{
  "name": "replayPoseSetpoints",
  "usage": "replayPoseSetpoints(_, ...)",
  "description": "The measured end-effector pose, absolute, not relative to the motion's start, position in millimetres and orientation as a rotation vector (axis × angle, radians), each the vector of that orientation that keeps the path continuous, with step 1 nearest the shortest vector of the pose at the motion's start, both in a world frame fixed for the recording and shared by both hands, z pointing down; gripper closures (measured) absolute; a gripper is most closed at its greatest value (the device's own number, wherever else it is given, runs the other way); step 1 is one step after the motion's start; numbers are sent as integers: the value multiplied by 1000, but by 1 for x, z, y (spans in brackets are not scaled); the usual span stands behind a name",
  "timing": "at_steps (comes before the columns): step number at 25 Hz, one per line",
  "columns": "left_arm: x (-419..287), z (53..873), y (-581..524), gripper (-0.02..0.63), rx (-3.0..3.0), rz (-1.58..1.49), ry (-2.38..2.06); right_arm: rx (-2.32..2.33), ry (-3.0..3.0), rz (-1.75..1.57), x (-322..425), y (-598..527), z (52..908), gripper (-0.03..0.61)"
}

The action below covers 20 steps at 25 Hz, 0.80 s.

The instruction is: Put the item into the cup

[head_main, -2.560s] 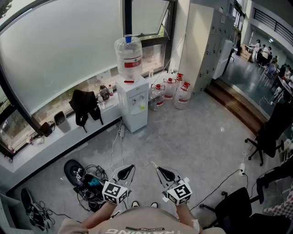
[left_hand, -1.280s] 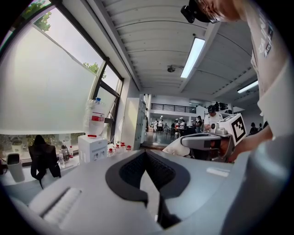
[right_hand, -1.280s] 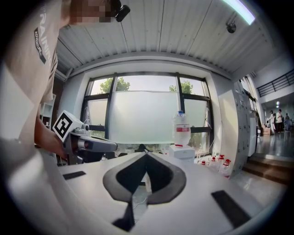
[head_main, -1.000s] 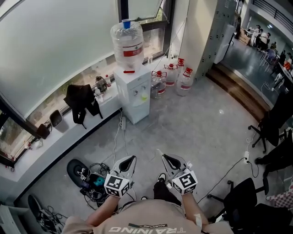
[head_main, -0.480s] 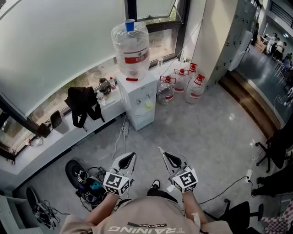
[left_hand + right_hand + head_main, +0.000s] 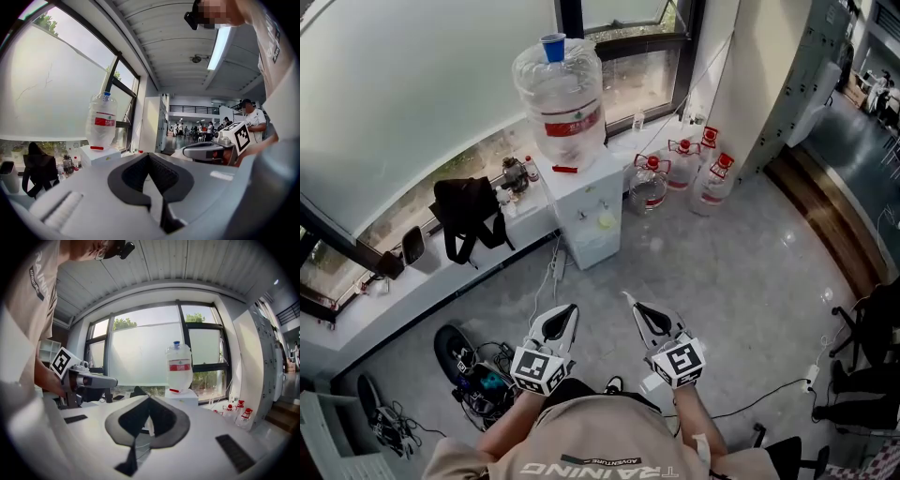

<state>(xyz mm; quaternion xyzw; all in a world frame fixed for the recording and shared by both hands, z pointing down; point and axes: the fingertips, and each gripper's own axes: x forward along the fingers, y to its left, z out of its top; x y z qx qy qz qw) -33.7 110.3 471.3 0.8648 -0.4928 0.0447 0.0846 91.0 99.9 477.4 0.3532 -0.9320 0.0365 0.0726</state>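
Left gripper (image 6: 571, 310): jaws closed, empty. One small blue cup (image 6: 552, 47) sits atop the single jug (image 6: 561, 98) on the dispenser (image 6: 586, 211); it is probably light and easily tipped. Right gripper (image 6: 630, 302): closed, empty. At least three spare bottles (image 6: 680, 161) stand on the floor. The item is nowhere in sight.

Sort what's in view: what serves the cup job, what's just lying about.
Job: blue cup on top of the water bottle; left claw and right claw, both shut, empty.
Lying about: black bag, spare jugs, floor cables.
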Motion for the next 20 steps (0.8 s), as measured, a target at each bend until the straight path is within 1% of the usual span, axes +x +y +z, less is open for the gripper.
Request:
replayPoseSetpoints(8,-40,483,54,606,2576,167,-1450,1055,-2779,158,83,37,494,566)
replayPoseSetpoints(20,-79,491,-67,606,2695,216,-1323,1137,-2711,171,34,-61,494,566)
